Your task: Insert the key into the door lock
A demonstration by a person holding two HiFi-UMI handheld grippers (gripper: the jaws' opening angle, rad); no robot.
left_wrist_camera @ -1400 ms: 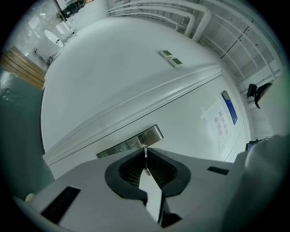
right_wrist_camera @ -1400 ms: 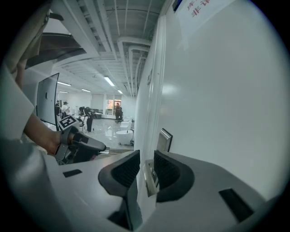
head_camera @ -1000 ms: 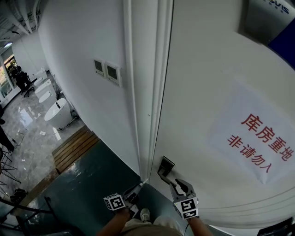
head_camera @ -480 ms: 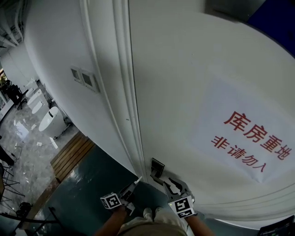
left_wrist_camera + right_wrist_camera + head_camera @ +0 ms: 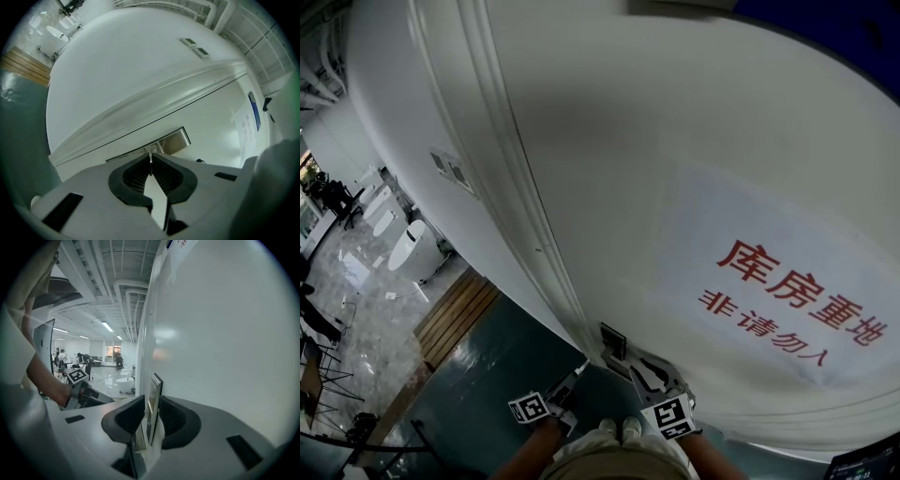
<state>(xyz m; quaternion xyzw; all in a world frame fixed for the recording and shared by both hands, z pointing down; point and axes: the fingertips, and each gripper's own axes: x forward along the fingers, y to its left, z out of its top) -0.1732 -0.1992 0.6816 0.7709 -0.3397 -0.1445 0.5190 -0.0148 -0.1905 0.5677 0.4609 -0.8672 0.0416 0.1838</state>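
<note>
Key [image 5: 150, 157] pokes from your left gripper [image 5: 151, 168], jaws clamped on it, tip just short of the lock plate [image 5: 174, 141] — approach step, not yet inserted. Your right gripper [image 5: 151, 416] stands apart astride that plate. Next, likely: align with the keyway — push straight.

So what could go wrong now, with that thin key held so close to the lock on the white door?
The thin silver metal key, pinched in the shut left gripper, points at the grey metal lock plate, but no keyhole shows; it might hit the plate off-line and twist or slip. The open right gripper straddles that plate's edge and could bump it.
</note>
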